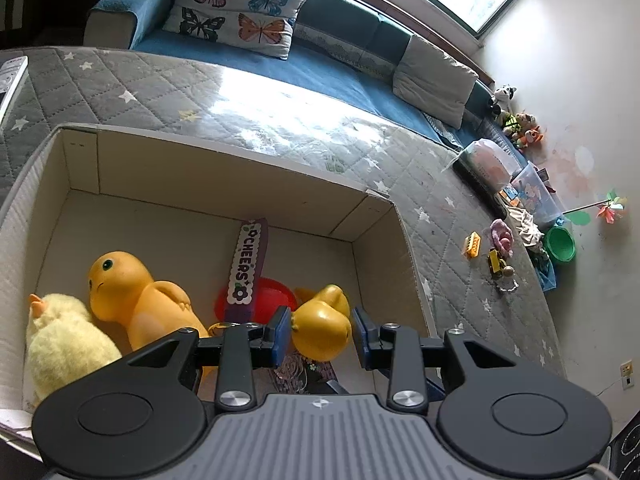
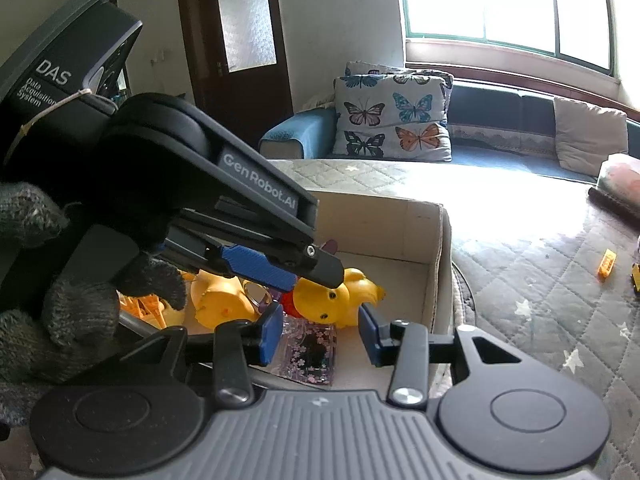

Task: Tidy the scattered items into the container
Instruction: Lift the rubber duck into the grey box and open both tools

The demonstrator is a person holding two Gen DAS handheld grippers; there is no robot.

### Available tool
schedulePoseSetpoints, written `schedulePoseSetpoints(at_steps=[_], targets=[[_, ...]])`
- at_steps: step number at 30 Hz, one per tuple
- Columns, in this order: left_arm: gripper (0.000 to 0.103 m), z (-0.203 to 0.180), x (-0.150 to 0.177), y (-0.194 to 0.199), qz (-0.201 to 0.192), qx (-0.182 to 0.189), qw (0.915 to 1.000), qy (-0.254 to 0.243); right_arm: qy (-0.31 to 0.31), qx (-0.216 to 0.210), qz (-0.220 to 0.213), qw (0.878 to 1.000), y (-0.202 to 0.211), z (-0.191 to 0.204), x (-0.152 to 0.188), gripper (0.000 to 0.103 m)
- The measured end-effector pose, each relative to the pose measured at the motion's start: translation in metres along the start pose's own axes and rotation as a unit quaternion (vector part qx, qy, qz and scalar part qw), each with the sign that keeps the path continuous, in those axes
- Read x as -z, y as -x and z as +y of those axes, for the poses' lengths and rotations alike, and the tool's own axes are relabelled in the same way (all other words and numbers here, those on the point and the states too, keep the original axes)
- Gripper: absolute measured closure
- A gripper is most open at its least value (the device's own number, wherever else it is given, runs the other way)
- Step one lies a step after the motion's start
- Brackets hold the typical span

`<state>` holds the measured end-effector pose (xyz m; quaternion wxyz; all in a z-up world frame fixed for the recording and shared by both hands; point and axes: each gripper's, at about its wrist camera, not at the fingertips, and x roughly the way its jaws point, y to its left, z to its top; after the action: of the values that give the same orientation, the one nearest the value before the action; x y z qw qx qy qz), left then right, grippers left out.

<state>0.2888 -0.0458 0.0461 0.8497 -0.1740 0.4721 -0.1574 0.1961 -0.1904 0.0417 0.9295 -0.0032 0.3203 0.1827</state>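
Left gripper (image 1: 320, 334): jaws set wide around the small yellow duck (image 1: 322, 326); from the right wrist view one pad looks to rest on the duck's head, so I judge it a grip, though the far pad's contact is hard to confirm.
Right gripper (image 2: 316, 334): jaws apart, nothing pressed between the pads; a clear block with pink blossoms (image 2: 310, 354) lies just below and between them, not held.
Small duck's place: inside the cardboard box (image 1: 372, 216), near its right wall, low over the floor of the box.
Box contents: a large orange-yellow duck (image 1: 136, 300) lying on its side toward the left wall, a fluffy pale chick (image 1: 64, 344) in the near left corner, a red ball (image 1: 264, 300) in the middle, a purple "CHEERS" strap (image 1: 246, 264) laid over the ball, plus the blossom block at the near edge.
Still out: a small orange toy (image 1: 473, 244), a yellow toy truck (image 1: 496, 262) and a pink item (image 1: 502, 236) on the quilted mat (image 1: 440, 216), well apart from the box toward the mat's far right edge.
Risk, crowding: both grippers work the same near right corner; the left one crosses right over the right one's fingers, so a careless lift could knock them together.
Risk, release: the round duck may roll against the ball once let go, harmless while it stays within the walls.
Risk, block: the smooth clear block could slip if pinched by its edges.
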Motion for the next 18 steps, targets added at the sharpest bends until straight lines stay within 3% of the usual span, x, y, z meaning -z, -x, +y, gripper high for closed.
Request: schedulePoseSetpoints(at_steps=[12, 18], targets=[[0.067, 0.002, 0.016, 0.030, -0.025, -0.014, 0.9996, -0.008, 0.003, 0.003, -0.011, 1.000, 0.015, 0.009, 0.001, 0.061], [0.067, 0.001, 0.032, 0.051, -0.044, -0.021, 0.9986, -0.019, 0.003, 0.005, -0.022, 1.000, 0.028, 0.016, 0.007, 0.052]])
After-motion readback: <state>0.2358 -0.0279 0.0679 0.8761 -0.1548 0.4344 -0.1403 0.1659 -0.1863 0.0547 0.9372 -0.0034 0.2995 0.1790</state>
